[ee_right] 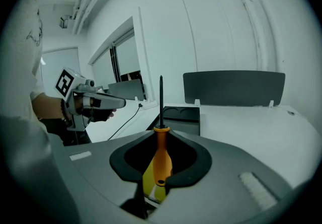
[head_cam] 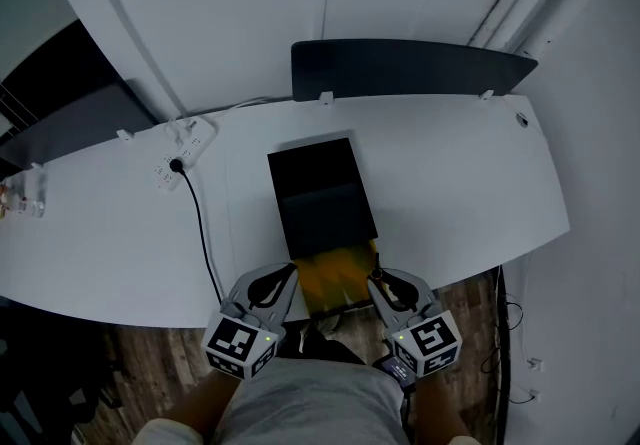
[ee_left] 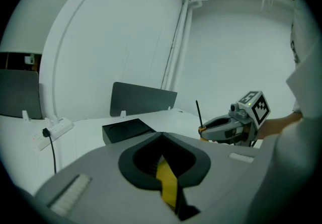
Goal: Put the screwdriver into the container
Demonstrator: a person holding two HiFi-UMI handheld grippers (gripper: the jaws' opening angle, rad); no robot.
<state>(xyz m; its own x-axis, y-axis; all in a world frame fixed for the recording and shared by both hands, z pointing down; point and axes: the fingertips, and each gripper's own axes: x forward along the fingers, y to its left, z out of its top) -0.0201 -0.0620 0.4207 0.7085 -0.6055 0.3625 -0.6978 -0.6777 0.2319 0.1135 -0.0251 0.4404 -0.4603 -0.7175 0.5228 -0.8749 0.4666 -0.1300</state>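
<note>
White curved desk [head_cam: 450, 183] ahead. My right claw [ee_right: 161, 131] is clamped on the orange-handled, black-shafted screwdriver [ee_right: 161, 160]. I'd carry it forward over the open black rectangular container [head_cam: 322, 195], lower it, then let go. My left claw [ee_left: 161, 136], jaws together and empty, should keep clear.

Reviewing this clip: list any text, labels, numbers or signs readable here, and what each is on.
None readable.
Left cube, right cube: black-and-white square patterns, no letters.
Power strip: no legible marking.
Shirt print: too small to read.
</note>
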